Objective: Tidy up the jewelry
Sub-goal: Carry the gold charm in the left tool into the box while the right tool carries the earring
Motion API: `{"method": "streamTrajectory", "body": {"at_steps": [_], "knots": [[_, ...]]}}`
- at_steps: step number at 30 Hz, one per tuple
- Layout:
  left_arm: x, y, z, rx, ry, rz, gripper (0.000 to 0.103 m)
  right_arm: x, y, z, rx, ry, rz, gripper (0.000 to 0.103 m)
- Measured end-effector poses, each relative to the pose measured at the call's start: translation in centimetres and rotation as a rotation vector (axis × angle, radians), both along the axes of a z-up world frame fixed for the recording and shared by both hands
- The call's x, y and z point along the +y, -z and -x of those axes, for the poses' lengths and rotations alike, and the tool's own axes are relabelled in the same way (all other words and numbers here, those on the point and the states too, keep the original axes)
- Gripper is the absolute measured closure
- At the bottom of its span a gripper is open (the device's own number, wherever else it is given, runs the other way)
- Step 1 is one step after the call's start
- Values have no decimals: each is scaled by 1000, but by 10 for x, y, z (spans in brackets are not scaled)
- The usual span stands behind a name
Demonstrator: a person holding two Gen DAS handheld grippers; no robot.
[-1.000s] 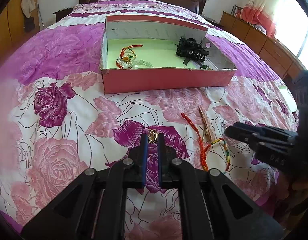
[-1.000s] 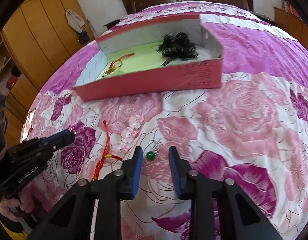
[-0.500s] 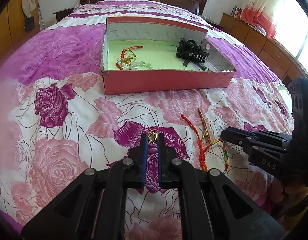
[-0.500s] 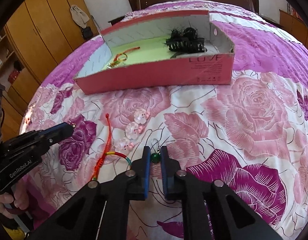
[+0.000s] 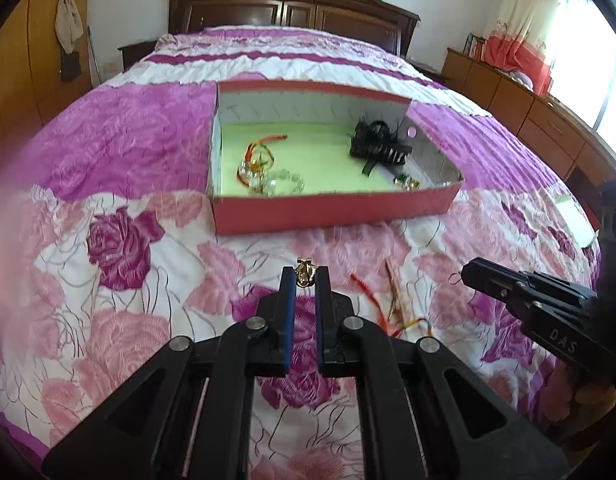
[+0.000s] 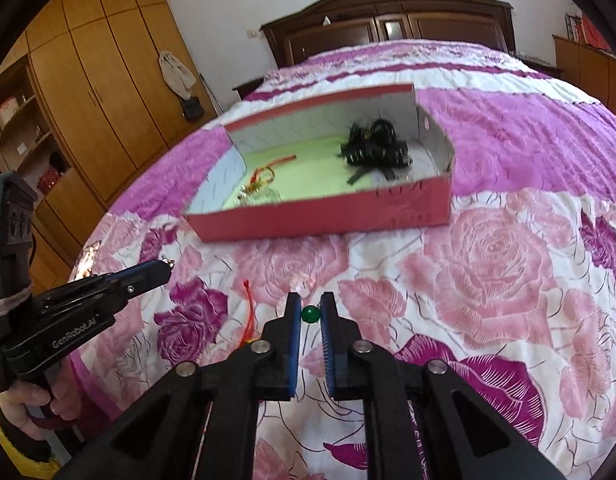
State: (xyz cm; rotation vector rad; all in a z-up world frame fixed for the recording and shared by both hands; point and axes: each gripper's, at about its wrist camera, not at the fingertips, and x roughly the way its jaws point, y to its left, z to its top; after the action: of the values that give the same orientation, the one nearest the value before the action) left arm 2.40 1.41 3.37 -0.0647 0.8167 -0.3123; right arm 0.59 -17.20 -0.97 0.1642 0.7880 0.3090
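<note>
Floral bedspread [image 5: 120, 248], red box [image 5: 331, 212] holding bracelets [image 5: 264, 168], black hair clip [image 5: 381, 146]

Daylight floods in from the window [image 5: 599, 80] at the far right of the left wrist view, blown out to white there; the curtain [image 5: 519, 32] beside it glows; the room is bright and evenly lit, with only soft shadows inside the pink box [image 5: 331, 212]; both fisheye views bend the bed [image 6: 507, 260] into a dome and go black in the corners; a pale pink haze smears the left edge of the left wrist view; the red cord [image 5: 371, 300] and the box contents look slightly motion-blurred.
</note>
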Motion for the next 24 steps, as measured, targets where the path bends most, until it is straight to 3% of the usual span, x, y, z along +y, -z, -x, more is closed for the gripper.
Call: {"method": "streamTrajectory", "body": {"at_steps": [24], "knots": [[-17,-45,-38,-253,-51,25,103,-6,-56,-26,-252,64,-6,92]]}}
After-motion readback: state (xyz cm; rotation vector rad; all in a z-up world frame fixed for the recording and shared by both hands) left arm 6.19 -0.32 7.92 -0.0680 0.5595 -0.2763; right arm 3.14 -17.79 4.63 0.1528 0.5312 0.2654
